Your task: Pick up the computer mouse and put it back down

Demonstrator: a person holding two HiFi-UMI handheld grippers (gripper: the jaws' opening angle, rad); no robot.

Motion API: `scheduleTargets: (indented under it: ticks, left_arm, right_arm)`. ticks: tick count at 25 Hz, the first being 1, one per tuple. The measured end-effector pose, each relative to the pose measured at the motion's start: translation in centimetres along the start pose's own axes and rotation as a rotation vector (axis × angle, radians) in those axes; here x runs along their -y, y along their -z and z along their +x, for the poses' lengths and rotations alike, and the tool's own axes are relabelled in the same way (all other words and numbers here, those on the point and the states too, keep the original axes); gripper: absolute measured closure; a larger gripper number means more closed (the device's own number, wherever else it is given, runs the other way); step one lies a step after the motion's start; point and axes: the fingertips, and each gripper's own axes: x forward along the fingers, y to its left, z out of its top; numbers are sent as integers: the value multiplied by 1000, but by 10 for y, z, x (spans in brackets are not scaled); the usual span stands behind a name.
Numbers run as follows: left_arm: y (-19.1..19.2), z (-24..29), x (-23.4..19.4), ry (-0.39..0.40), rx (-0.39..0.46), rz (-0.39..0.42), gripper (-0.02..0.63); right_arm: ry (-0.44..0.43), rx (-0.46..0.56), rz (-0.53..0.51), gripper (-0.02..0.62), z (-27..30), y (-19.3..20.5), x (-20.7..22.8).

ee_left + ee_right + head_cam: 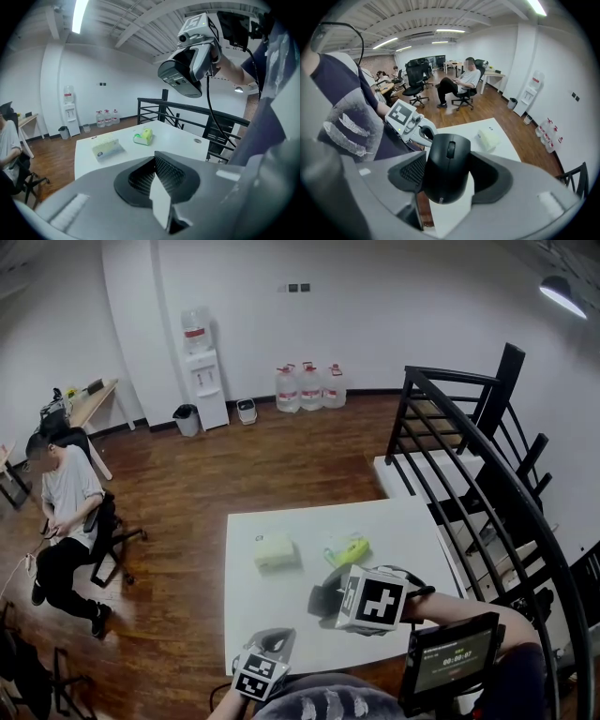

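The black computer mouse (447,166) hangs above the white table (281,601), clamped between the pads of my right gripper (451,174), which is shut on its sides and points steeply down. In the head view the mouse (323,600) shows just left of that gripper's marker cube. From the left gripper view, the mouse (179,78) is seen raised high over the table. My left gripper (274,645) stays low by the table's front left edge. Its pads (161,171) meet with nothing between them.
A pale tissue pack (276,550) and a green-yellow pack (346,547) lie on the table's far half. A black stair railing (469,456) runs along the right. A person sits on a chair (66,512) at the left; a water cooler (202,371) stands by the back wall.
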Motion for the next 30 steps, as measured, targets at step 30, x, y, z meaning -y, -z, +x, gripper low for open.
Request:
scheduleTargets:
  ticks: [30]
  left_arm:
    - [-109, -37, -26, 76, -15, 199, 591]
  right_arm:
    - [-82, -97, -72, 296, 3, 20, -19]
